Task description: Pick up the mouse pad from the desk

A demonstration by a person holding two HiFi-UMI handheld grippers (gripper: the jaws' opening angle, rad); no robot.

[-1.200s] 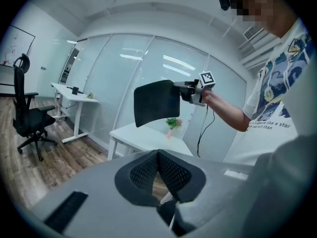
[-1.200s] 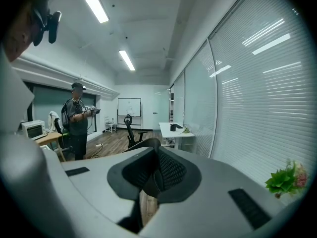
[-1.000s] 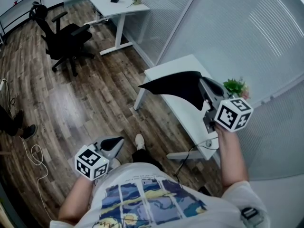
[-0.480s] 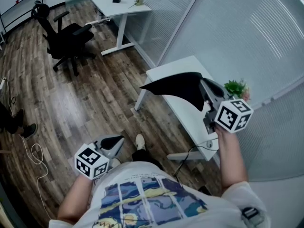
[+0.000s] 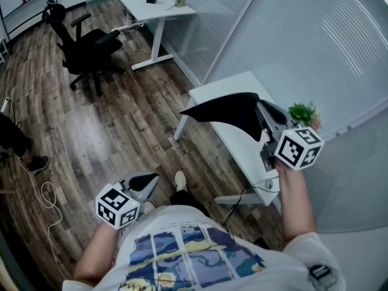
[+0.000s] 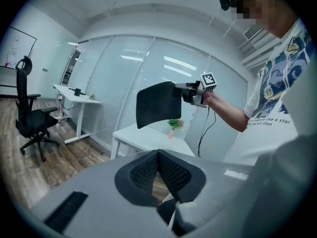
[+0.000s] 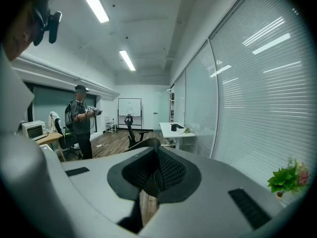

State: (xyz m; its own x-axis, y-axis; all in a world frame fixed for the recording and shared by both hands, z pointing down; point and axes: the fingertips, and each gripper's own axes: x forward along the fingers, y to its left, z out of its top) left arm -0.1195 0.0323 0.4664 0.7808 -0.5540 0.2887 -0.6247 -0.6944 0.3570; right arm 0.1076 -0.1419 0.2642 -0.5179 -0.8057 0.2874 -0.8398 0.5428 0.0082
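Right claw (image 5: 259, 115), seen from the head view, pinches the pad (image 5: 230, 111) by one edge, lifted clear above the desk (image 5: 233, 145). Pickup looks done, and next needs only a steady hold. Left gripper view: left claw (image 6: 158, 155) closed and empty, pad ahead. Right gripper view: pad curls between its jaws.

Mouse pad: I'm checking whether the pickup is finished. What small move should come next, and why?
Probably draw the right gripper back a little, away from the desk: its jaws are shut on the mouse pad, which already hangs clear above the desk.
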